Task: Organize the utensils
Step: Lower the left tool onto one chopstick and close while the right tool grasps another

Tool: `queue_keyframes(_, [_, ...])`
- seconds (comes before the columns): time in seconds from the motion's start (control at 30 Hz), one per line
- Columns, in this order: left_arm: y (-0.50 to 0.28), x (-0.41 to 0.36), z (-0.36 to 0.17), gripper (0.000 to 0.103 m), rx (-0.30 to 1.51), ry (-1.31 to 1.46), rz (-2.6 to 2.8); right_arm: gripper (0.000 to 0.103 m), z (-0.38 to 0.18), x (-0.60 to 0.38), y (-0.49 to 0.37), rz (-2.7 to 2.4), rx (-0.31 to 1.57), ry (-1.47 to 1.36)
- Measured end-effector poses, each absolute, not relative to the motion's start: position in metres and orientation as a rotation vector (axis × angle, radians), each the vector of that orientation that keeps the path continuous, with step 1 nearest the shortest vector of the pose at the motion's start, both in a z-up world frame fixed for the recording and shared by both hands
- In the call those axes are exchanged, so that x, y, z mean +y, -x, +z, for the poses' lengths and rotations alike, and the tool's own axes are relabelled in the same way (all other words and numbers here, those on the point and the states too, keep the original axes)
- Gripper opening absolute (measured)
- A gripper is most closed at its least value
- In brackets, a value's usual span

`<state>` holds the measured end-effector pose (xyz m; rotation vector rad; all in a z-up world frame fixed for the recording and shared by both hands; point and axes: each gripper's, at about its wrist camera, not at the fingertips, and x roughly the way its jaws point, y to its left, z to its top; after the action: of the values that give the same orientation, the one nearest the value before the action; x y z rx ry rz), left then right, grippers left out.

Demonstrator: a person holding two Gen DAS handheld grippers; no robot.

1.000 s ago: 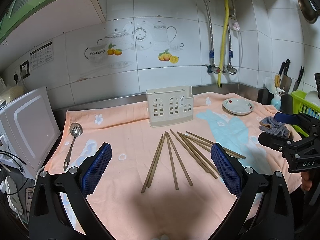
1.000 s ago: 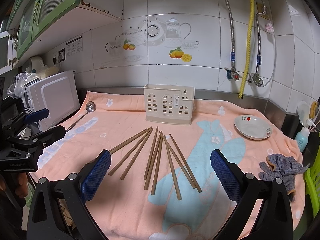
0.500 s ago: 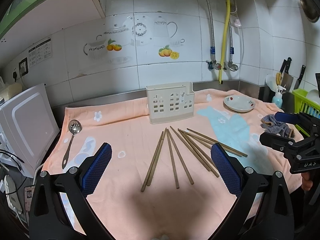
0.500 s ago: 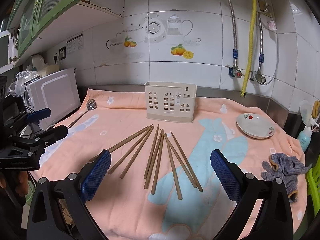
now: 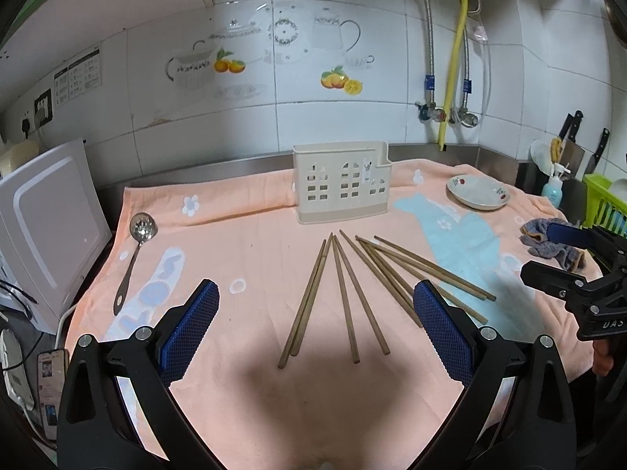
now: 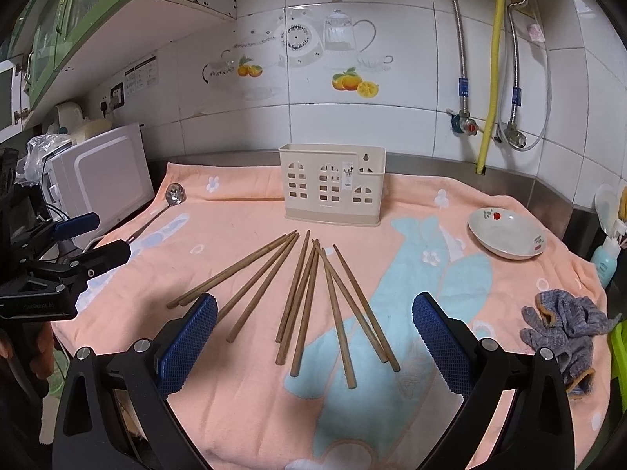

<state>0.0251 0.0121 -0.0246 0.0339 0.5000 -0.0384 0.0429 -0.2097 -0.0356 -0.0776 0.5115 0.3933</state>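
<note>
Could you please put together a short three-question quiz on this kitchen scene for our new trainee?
1. True or false: the wooden chopsticks already stand inside the cream plastic utensil holder.
2. Which item lies nearest the white microwave: A) the metal slotted spoon, B) the white floral dish, C) the grey knitted glove?
3. Fill in: the left tool and the right tool are both ____.

Key: 1 false; 2 A; 3 open.

Brown chopsticks (image 6: 309, 293), cream holder (image 6: 332, 186), peach towel (image 6: 243, 211).
</note>
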Motion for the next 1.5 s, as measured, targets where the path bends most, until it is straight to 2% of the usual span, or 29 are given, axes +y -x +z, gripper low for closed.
queue_keyframes(0.8, [-0.070,0.036,-0.071,0.098,0.666,0.022,-0.023,0.095,-0.078,-0.217,-0.085,0.415,0.635,0.122])
queue_keyframes(0.87, [-0.074,0.036,-0.075,0.098,0.680,0.020,-0.030,0.092,-0.080,-0.218,-0.090,0.419,0.644,0.130])
queue_keyframes(0.93, [-0.078,0.037,-0.078,0.098,0.692,0.015,-0.034,0.086,-0.083,-0.218,-0.094,0.429,0.657,0.134])
queue_keyframes(1.07, [-0.088,0.041,-0.086,0.098,0.727,0.016,-0.048,0.085,-0.091,-0.219,-0.106,0.429,0.692,0.148])
queue_keyframes(1.1, [-0.089,0.042,-0.088,0.098,0.733,0.019,-0.053,0.083,-0.093,-0.220,-0.109,0.432,0.699,0.148])
queue_keyframes(1.13, [-0.091,0.043,-0.089,0.098,0.740,0.022,-0.057,0.075,-0.094,-0.220,-0.110,0.434,0.703,0.147])
queue_keyframes(1.17, [-0.094,0.045,-0.091,0.098,0.747,0.025,-0.061,0.073,-0.096,-0.220,-0.115,0.445,0.718,0.142])
queue_keyframes(1.27, [-0.100,0.048,-0.096,0.098,0.766,0.029,-0.066,0.072,-0.101,-0.220,-0.122,0.449,0.733,0.144])
queue_keyframes(1.5, [-0.112,0.049,-0.103,0.097,0.792,0.006,-0.101,0.061,-0.108,-0.219,-0.136,0.470,0.760,0.157])
